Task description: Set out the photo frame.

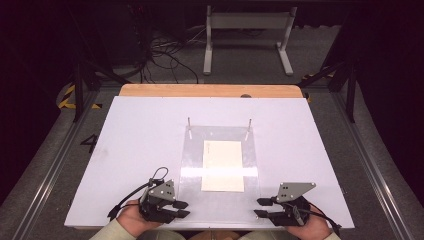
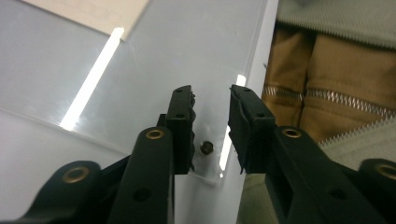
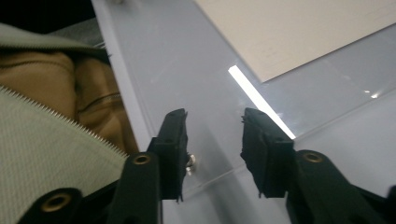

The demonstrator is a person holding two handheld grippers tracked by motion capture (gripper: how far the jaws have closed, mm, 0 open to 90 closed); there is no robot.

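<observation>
White counter (image 1: 140, 150) with a clear acrylic sheet (image 1: 192, 165) lying flat at its middle-front; everything placed relative to that sheet. Cream paper card (image 1: 223, 165) sits under or on the sheet's centre, can't tell which. Two thin metal pins (image 1: 189, 123) stand upright at the sheet's far corners. Small brass screw (image 2: 206, 147) at the sheet's near-left corner, silver screw (image 3: 190, 161) at its near-right corner.

Left tool (image 1: 181, 209) rests just beside the sheet's near-left corner, jaws apart, nothing between them, pointing in toward the sheet. In the left gripper view the left tool (image 2: 211, 100) hangs over that corner with the brass screw in the gap below.

Right tool (image 1: 261, 207) at the sheet's near-right corner, jaws spread, empty, pointing inward. Right gripper view: right tool (image 3: 215, 116) over the sheet edge, card beyond it.

Person's hands hold both tools at the counter's near edge; tan trousers (image 2: 327, 70) and a grey-green sleeve (image 3: 42, 154) visible past the edge.
</observation>
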